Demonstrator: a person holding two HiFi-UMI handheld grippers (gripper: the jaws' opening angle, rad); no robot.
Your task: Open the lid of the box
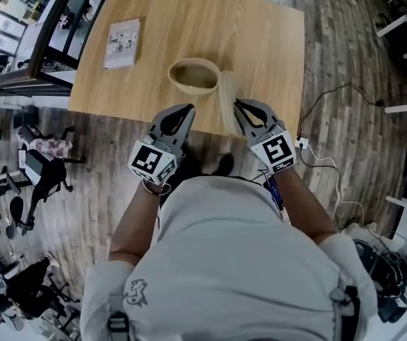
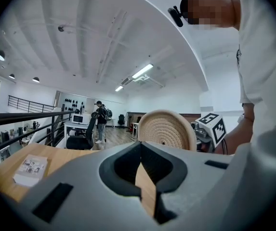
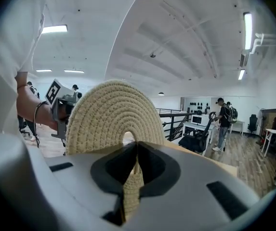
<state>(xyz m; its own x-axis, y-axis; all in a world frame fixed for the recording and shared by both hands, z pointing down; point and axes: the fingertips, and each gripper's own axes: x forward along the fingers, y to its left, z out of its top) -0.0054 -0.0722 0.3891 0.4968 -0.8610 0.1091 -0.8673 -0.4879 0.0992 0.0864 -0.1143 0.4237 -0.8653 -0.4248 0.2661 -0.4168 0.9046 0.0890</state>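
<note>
Right gripper view shows the right gripper point(image 3: 137, 150) clamped on the rim of the woven rope lid point(image 3: 110, 117), held upright on its edge close beside the open round box point(image 1: 189, 87) at the front of the table point(image 1: 260, 34); the left gripper point(image 1: 188, 109) has its jaws together, with nothing between them. The lid seems light, somewhat soft and rough, not slippery, so a pinch at the rim should hold it. Whether lid and box touch cannot be told, and the lid's lower edge is hidden behind the jaws.

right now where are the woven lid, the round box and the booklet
woven lid point(image 3: 110, 117): right gripper view, on its coiled face
round box point(image 1: 189, 88): head view, on its near wall
booklet point(image 1: 122, 42): head view, middle of its cover
</note>
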